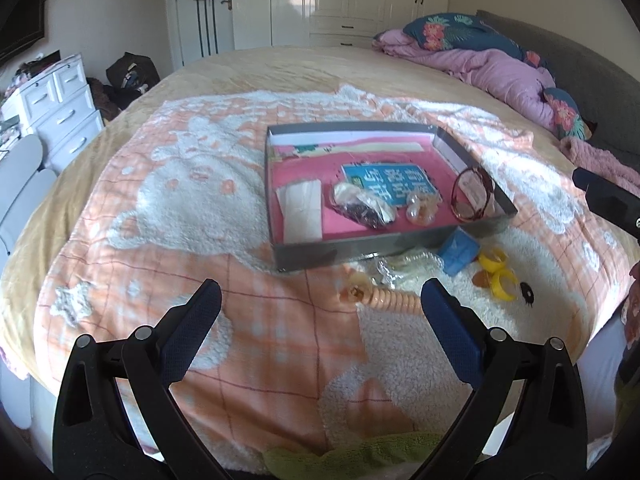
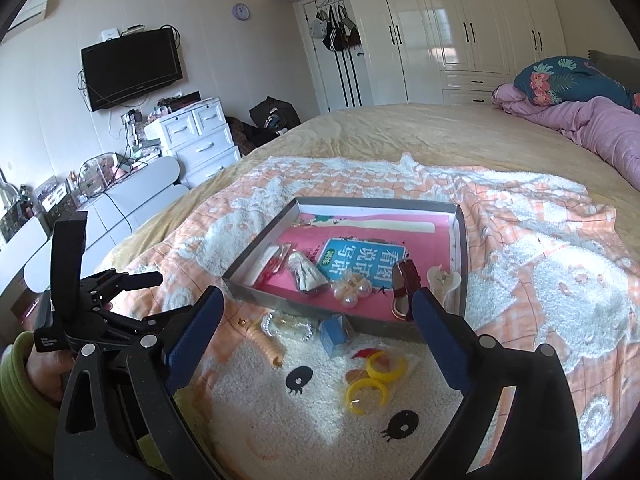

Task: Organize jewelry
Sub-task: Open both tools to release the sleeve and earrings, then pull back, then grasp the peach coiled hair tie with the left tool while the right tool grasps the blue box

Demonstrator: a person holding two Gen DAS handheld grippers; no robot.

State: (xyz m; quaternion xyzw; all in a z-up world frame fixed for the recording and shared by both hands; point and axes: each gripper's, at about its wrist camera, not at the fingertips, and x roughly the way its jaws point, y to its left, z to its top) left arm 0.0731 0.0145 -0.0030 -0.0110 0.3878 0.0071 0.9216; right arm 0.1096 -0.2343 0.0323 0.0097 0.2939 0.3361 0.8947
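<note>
A shallow grey box (image 1: 340, 250) (image 2: 280, 300) with a pink floor lies on the bed. It holds a white packet (image 1: 302, 208), a bag of beads (image 1: 360, 206), pearl pieces (image 2: 352, 290) and a dark red bangle (image 1: 472, 194) (image 2: 402, 284) leaning at its right wall. In front of the box lie a peach coil (image 1: 396, 300) (image 2: 268, 344), a clear bead bracelet (image 2: 288, 326), a small blue box (image 2: 334, 334) and two yellow rings (image 2: 376, 380). My left gripper (image 1: 320, 296) hovers open just short of the coil. My right gripper (image 2: 318, 304) is open and empty, its right fingertip beside the bangle.
A peach and white fleece blanket (image 1: 200, 200) covers the bed. A pink quilt and floral pillows (image 1: 500, 64) are piled at the far right. White drawers (image 2: 200, 136) and a wall TV (image 2: 132, 66) stand to the left. A hand in a green sleeve (image 2: 24, 372) holds the left gripper.
</note>
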